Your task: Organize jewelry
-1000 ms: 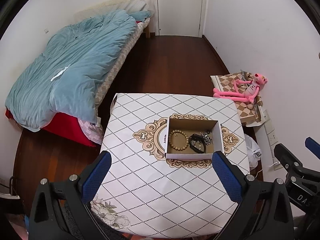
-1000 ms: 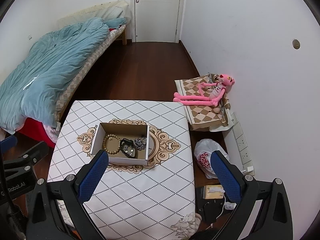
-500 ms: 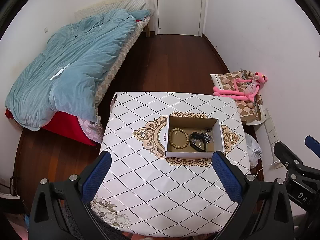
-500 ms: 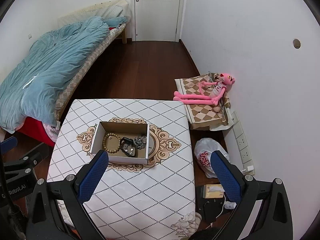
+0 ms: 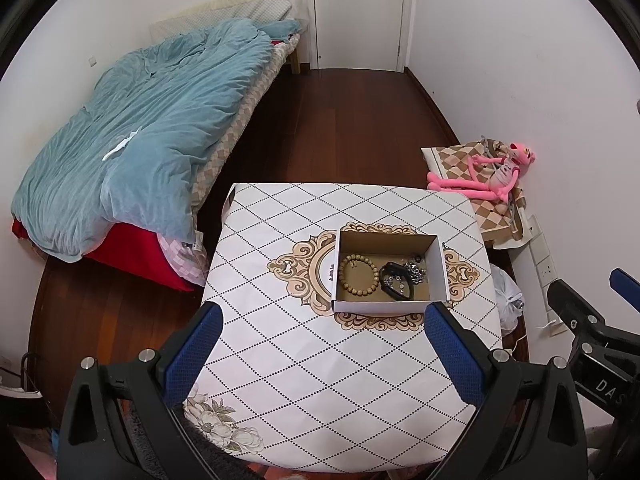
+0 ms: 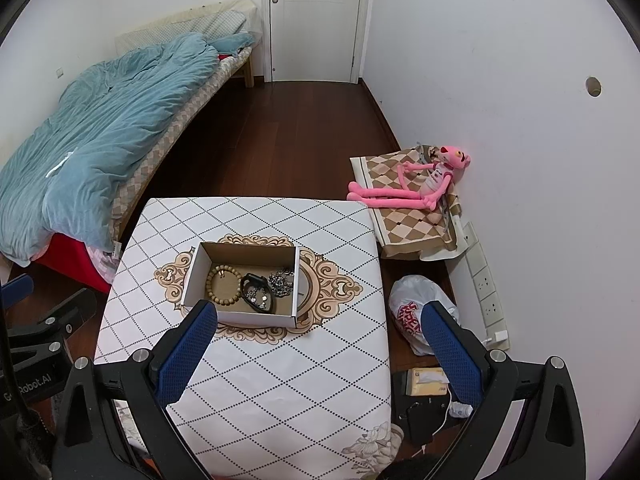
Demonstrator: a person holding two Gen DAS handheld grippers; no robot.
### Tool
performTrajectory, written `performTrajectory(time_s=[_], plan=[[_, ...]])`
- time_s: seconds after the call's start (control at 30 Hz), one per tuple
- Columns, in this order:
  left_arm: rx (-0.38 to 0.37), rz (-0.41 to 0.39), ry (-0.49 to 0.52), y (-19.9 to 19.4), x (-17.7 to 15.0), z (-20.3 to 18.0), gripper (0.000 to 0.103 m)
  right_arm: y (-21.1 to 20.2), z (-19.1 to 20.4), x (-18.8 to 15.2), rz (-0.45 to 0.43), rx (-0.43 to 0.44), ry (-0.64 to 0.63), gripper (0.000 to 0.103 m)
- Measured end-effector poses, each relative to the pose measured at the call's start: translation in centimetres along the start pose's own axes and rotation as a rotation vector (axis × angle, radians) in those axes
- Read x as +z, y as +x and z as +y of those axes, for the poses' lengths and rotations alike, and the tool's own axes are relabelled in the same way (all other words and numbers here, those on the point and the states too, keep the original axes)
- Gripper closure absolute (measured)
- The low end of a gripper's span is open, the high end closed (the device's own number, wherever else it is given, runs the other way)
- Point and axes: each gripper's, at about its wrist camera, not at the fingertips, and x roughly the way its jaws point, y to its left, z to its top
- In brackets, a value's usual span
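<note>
— Hovering above the near edge of the counter, left tool spread wide, blue fingers well apart, gripping nothing.

— Same on the other side: right tool splayed wide too, nothing between the pads. Left pad edging over the near-left corner of the cardboard box, seen from the right wrist; touching or not, cannot tell.

— Sitting on the ornate medallion at mid-counter, that box, lid off, open to the top. Landmark from here on.

— Inside the box, left end: wooden bead bracelet, lying flat in a ring.

— Just right of the beads, still inside: black band, looped, touching a cluster of silver chain jewelry at the box's right end.

— Clearer from the right wrist: beads, black band with small shiny pieces on it, silver tangle against the right wall.

— Left of the box, well off the counter: bed with a rumpled blue duvet.

— Right of the box, down on the floor by the wall: pink plush toy stretched over a checked cushion.

— Nearer than that, right of the box and below counter level: white plastic bag with red print.

— Far beyond the box: closed white door.
</note>
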Motion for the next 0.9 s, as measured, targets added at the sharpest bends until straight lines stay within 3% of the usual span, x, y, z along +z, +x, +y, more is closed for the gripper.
performTrajectory(time_s=[0.9], plan=[[0.003,-0.006,0.004,-0.17,-0.39,0.19,0.0,-0.18,0.25,-0.25,-0.001,-0.001,-0.004,0.0]])
